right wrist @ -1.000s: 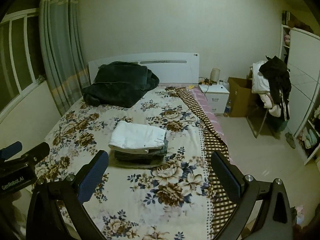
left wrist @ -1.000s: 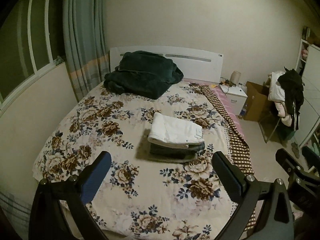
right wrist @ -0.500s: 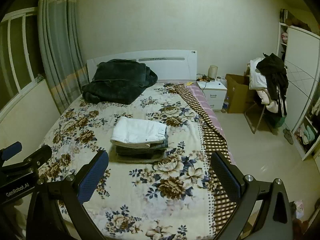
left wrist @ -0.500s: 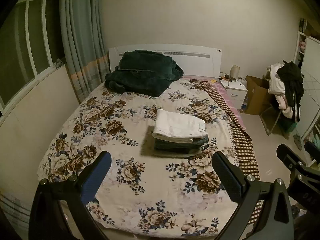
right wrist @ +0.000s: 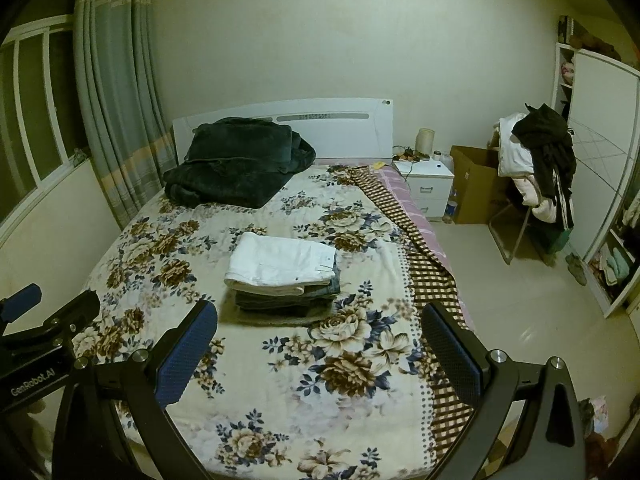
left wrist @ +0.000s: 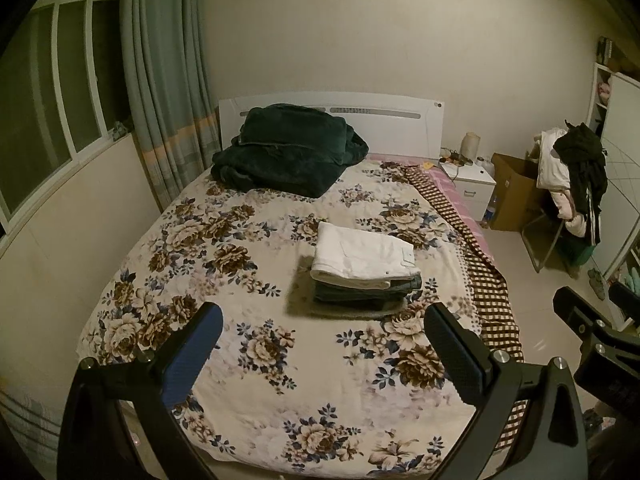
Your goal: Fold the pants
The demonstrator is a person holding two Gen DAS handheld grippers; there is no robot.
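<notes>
Folded white pants (left wrist: 362, 254) top a stack of darker folded garments (left wrist: 366, 294) mid-bed (left wrist: 224, 280); left claw (left wrist: 324, 354) and right claw (right wrist: 320, 350) both released, empty, well short; I judge folding finished, so I'd avoid nudging it.

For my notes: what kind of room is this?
Most likely a home bedroom: a bed with a floral bedspread, a white wooden headboard and a white bedside cabinet.
</notes>
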